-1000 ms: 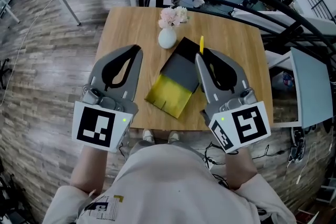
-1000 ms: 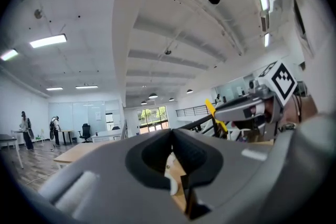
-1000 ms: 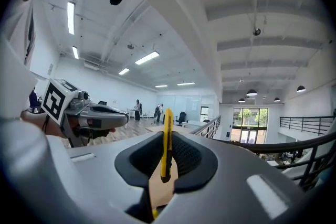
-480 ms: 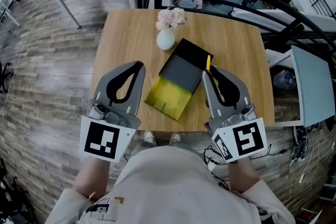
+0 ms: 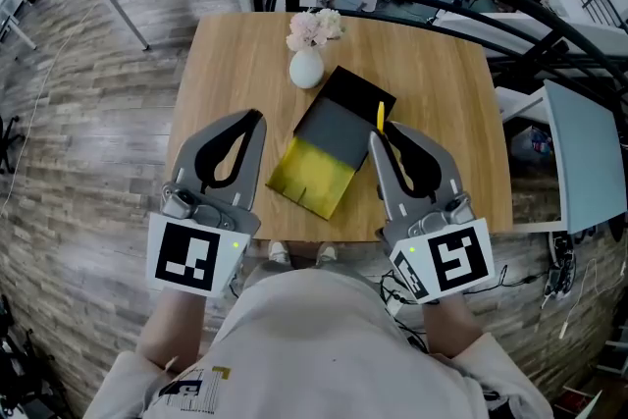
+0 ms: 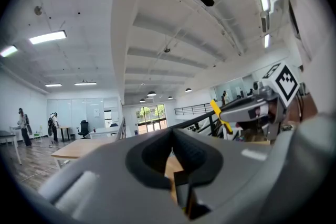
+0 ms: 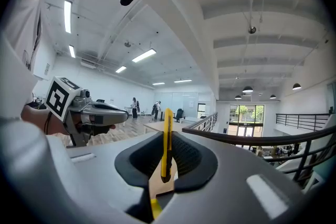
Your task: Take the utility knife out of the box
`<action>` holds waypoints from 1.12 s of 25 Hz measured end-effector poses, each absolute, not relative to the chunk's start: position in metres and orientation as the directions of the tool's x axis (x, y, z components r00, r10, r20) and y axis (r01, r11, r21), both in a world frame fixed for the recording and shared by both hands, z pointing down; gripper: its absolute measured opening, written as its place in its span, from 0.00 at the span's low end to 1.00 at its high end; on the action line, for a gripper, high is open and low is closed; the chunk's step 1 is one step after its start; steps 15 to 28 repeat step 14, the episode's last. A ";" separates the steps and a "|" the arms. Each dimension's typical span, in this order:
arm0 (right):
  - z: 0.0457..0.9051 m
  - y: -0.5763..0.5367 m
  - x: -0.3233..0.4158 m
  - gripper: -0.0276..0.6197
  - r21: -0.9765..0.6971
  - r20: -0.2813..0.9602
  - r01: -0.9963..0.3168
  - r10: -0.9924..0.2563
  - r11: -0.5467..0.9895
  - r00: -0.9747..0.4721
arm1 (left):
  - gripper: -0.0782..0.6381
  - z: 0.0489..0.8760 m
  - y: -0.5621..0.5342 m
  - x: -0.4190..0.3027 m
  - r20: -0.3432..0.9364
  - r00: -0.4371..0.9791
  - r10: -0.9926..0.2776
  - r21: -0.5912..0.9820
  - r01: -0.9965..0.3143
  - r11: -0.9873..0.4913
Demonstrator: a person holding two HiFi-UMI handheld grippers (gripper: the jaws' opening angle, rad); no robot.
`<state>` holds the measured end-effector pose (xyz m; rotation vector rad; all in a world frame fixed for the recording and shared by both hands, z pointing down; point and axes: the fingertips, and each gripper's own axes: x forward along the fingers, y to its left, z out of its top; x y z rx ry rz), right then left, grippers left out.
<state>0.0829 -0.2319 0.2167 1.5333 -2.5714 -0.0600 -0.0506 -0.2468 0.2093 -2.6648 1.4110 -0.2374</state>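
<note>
The left hand-held gripper (image 5: 257,120) hovers over the near left of the worktop (image 5: 235,54), its jaws drawn together with nothing between them. Just to its right lies the box (image 5: 339,123), its black sleeve slid partway off a yellow tray, with a white vase (image 5: 306,66) of flowers just behind it. The right hand-held gripper (image 5: 377,134) is clamped on the yellow knife (image 5: 381,117), which sticks out past its jaws, out of the box and by its right edge.
</note>
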 end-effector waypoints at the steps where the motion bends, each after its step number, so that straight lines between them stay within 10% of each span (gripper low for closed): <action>1: 0.216 -0.232 0.083 0.12 0.110 0.105 -0.872 -0.878 0.477 -0.467 | 0.11 0.210 -0.246 -0.050 0.085 0.554 -0.828 -0.175 -0.810 -0.560; 28: 0.209 -0.224 0.082 0.12 0.147 0.095 -0.867 -0.879 0.476 -0.467 | 0.11 0.209 -0.240 -0.052 0.094 0.543 -0.834 -0.181 -0.814 -0.551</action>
